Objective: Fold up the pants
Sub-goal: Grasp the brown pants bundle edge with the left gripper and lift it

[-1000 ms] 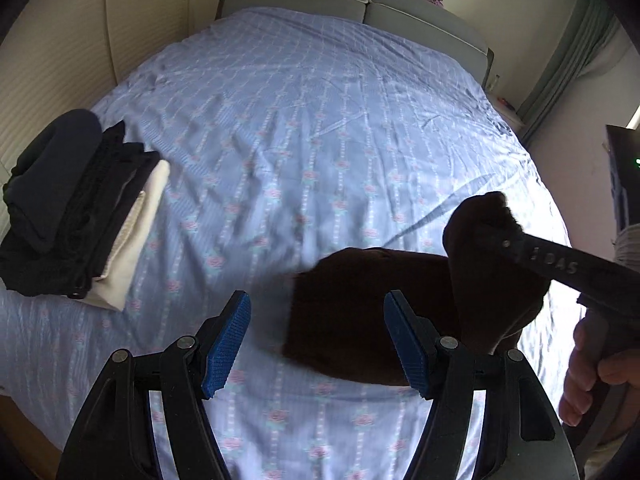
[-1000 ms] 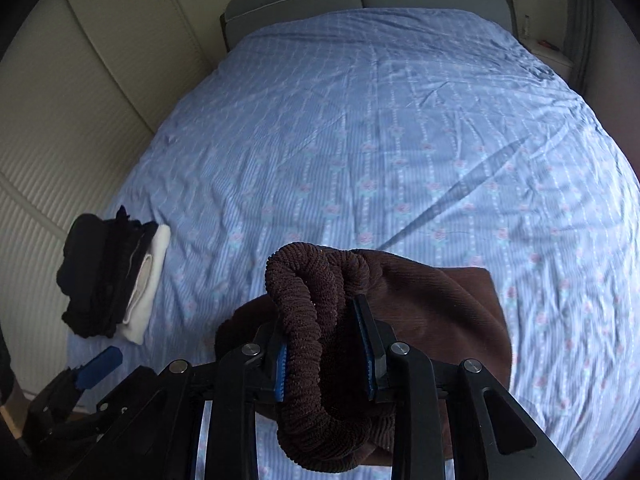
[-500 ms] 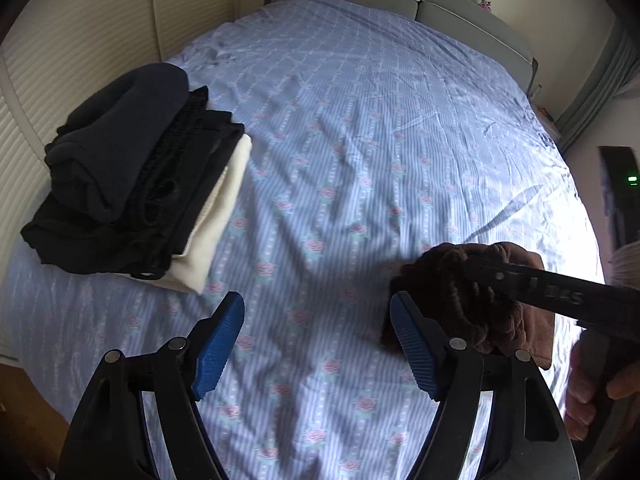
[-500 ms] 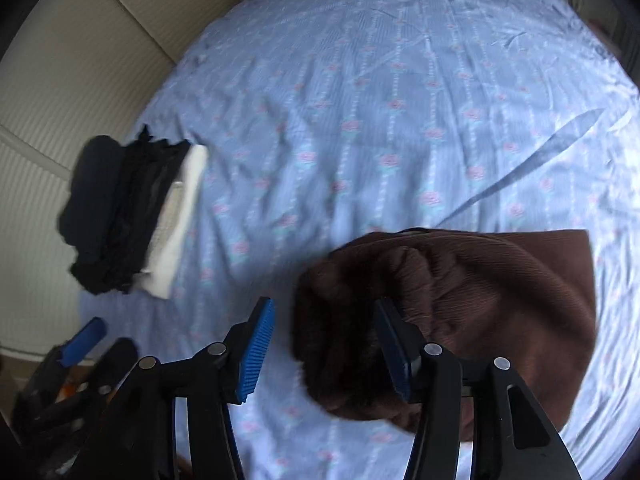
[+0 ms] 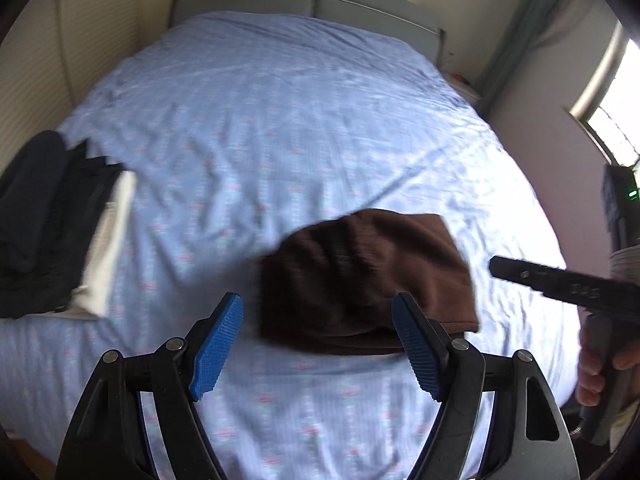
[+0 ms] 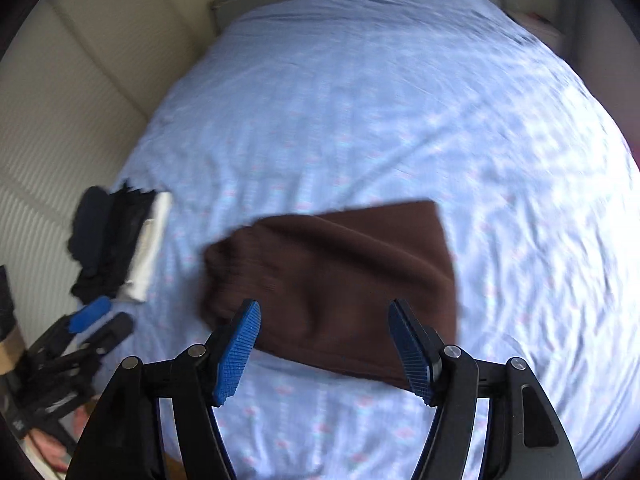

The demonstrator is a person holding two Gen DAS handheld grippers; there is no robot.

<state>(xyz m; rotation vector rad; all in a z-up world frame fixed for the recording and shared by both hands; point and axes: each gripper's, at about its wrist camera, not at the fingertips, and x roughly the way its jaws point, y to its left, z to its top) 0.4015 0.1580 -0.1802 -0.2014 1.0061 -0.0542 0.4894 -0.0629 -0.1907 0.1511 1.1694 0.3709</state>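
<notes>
The brown pants lie folded in a compact bundle on the blue patterned bed sheet, near the front edge of the bed. They also show in the right wrist view. My left gripper is open and empty, just in front of the bundle. My right gripper is open and empty, hovering over the near edge of the pants. The right gripper also shows from the side in the left wrist view, apart from the pants.
A stack of folded dark and white clothes sits at the bed's left edge, also in the right wrist view. A grey headboard is at the far end. A wall runs along the left, a window at the right.
My right gripper let go of the brown pants, opened wide and pulled back. The pants dropped flat onto the bed. My left gripper stayed open and swung right toward the bundle.
</notes>
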